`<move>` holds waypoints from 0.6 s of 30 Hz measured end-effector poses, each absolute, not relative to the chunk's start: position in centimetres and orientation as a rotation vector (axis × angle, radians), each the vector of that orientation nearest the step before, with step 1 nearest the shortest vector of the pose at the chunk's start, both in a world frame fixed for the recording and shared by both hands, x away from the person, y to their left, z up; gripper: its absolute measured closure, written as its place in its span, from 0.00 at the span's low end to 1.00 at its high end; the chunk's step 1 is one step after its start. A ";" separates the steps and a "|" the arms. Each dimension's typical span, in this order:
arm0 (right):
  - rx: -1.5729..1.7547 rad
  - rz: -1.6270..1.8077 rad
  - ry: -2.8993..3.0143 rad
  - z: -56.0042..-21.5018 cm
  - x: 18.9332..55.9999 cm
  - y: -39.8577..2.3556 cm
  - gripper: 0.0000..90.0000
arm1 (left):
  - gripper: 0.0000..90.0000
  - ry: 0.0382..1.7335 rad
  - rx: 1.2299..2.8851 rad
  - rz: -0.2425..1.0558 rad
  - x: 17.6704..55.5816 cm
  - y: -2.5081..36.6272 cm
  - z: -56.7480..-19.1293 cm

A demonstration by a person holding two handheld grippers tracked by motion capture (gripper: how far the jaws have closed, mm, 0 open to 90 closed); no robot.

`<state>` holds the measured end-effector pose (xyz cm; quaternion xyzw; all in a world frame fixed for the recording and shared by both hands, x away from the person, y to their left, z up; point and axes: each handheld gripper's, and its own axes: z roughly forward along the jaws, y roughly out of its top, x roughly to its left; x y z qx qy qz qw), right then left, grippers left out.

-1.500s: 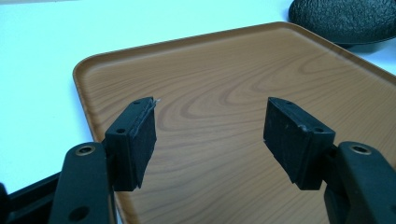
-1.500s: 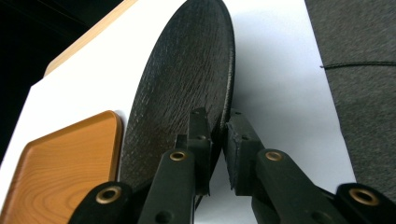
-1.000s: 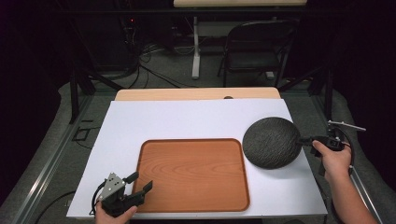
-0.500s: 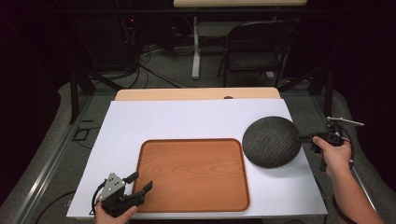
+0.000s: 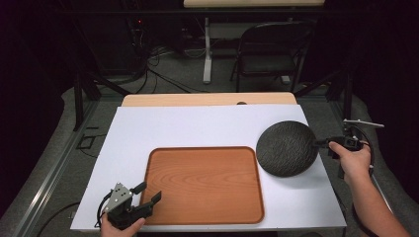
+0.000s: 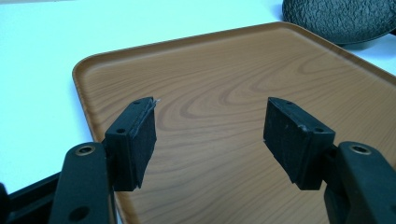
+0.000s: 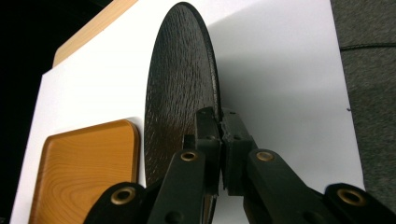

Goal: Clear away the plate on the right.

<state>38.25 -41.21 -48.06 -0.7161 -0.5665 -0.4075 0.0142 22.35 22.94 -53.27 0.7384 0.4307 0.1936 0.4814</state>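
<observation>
At the desk's near left corner, the left gripper [image 5: 143, 200] sat low in the person's hand, its jaws spread wide and holding nothing; in the left gripper view its pads [image 6: 140, 135] hung just above the near left part of the wooden tray [image 6: 224, 93]. That tray [image 5: 205, 180] lay flat on the white sheet [image 5: 197, 126] covering the desk, its long axis running left to right along the near edge, and nothing rested on it.

Farther back, toward the right edge, the right gripper [image 5: 321, 143] was closed on the rim of a dark, rough-textured round plate [image 5: 286, 148]. In the right gripper view the jaws pinched the plate's [image 7: 180, 98] near edge with no gap visible between them. The plate appeared tipped, its left edge reaching over the tray's far right corner and a shadow showing under it.

The tray lay directly left of the held plate, so a short carry toward the desk's middle would probably bring it over the tray. The right hand [image 5: 353, 160] was already in charge; the left gripper was nearer the tray but idle.
</observation>
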 end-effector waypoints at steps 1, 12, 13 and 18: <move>-2.229 -1.258 -1.770 -47.9 38.3 -41.1 0.98 | 0.38 1.048 1.798 0.472 22.4 22.9 -53.3; -2.230 -1.187 -1.887 -45.6 39.3 -39.5 0.98 | 0.38 1.045 1.801 0.472 22.3 22.9 -53.3; -2.222 -1.187 -1.913 -45.6 39.4 -39.5 0.98 | 0.38 1.047 1.799 0.471 22.3 22.9 -53.3; -2.221 -1.163 -1.959 -44.8 39.8 -38.9 0.98 | 0.38 1.045 1.799 0.469 22.3 22.9 -53.3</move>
